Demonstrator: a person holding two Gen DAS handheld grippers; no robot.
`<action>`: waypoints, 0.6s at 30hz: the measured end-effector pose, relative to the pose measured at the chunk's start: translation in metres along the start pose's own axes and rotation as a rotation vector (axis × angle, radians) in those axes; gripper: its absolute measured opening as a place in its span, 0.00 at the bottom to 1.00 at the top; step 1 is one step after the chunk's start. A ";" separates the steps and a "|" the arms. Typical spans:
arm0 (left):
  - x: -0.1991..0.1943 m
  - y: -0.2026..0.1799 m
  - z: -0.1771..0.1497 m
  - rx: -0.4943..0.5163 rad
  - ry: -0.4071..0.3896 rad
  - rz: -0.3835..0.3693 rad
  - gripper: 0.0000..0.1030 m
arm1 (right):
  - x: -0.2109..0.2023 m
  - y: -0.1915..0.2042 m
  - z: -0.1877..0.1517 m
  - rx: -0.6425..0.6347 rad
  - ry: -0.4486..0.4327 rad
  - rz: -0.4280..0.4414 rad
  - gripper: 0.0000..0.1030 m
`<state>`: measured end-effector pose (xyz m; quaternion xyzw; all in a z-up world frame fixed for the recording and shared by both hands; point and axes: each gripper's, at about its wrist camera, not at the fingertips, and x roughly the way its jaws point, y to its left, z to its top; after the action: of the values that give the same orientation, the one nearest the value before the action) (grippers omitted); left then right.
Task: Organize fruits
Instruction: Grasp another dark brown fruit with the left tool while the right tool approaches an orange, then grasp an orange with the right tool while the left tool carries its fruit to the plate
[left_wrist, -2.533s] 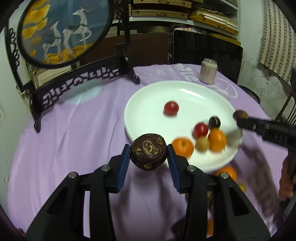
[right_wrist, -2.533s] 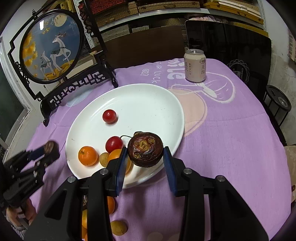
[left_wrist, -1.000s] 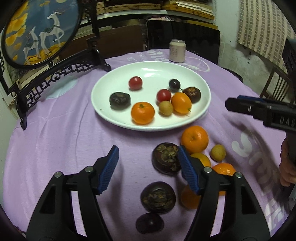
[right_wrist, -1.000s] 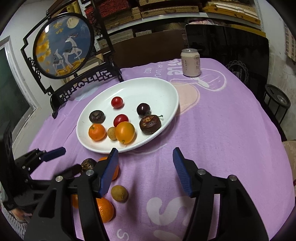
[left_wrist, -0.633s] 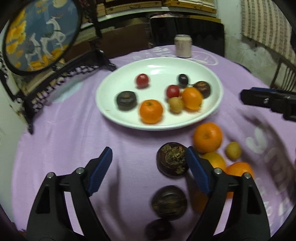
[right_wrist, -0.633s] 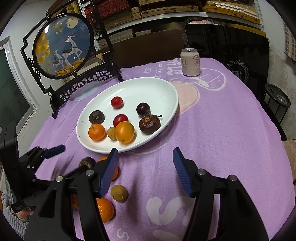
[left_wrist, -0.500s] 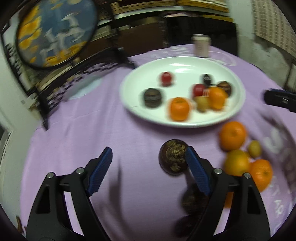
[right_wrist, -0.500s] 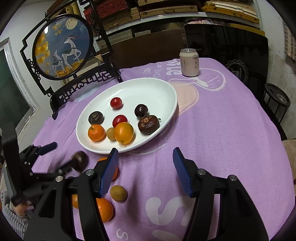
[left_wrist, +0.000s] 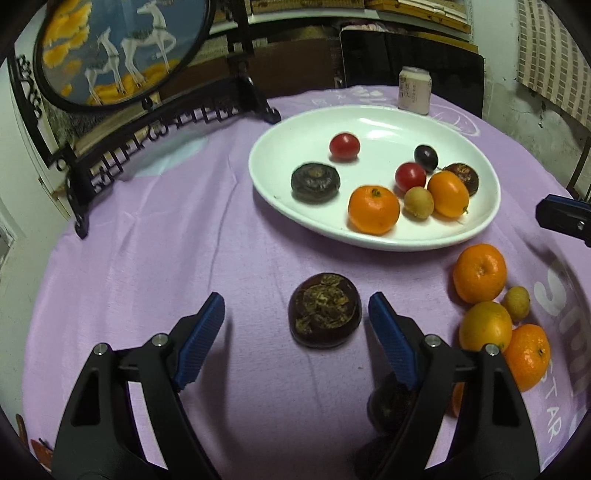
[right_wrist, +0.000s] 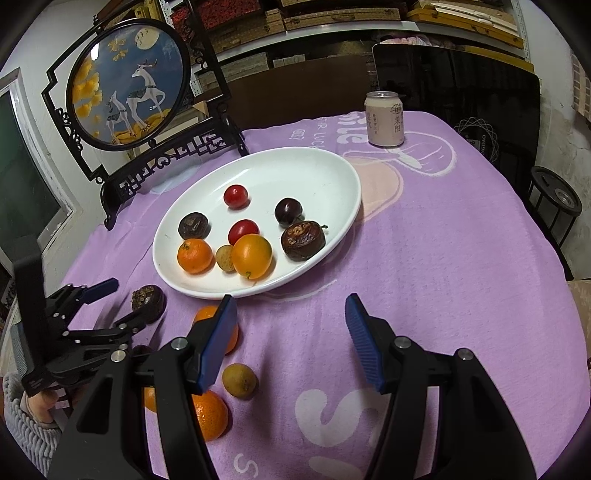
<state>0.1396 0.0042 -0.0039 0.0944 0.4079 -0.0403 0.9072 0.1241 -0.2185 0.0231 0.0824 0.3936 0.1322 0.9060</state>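
Both grippers' fingers are spread: left gripper (left_wrist: 296, 317) straddles a dark fruit (left_wrist: 324, 310); right gripper (right_wrist: 291, 332) holds nothing.

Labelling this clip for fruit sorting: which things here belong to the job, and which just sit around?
Job: white plate; dark fruit between the open left tool; loose oranges; small yellow fruit.
Lying about: drink can; deer screen.
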 end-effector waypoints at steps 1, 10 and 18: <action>0.003 0.000 0.000 0.000 0.005 0.004 0.79 | 0.001 0.001 0.000 -0.003 0.002 0.000 0.60; 0.014 0.000 0.002 -0.019 0.023 -0.085 0.47 | 0.012 0.016 -0.008 -0.042 0.051 0.021 0.60; 0.012 -0.004 0.001 -0.009 0.014 -0.089 0.42 | 0.026 0.033 -0.015 -0.070 0.081 0.041 0.59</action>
<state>0.1472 -0.0002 -0.0130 0.0725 0.4184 -0.0782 0.9020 0.1245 -0.1782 0.0030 0.0533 0.4231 0.1679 0.8888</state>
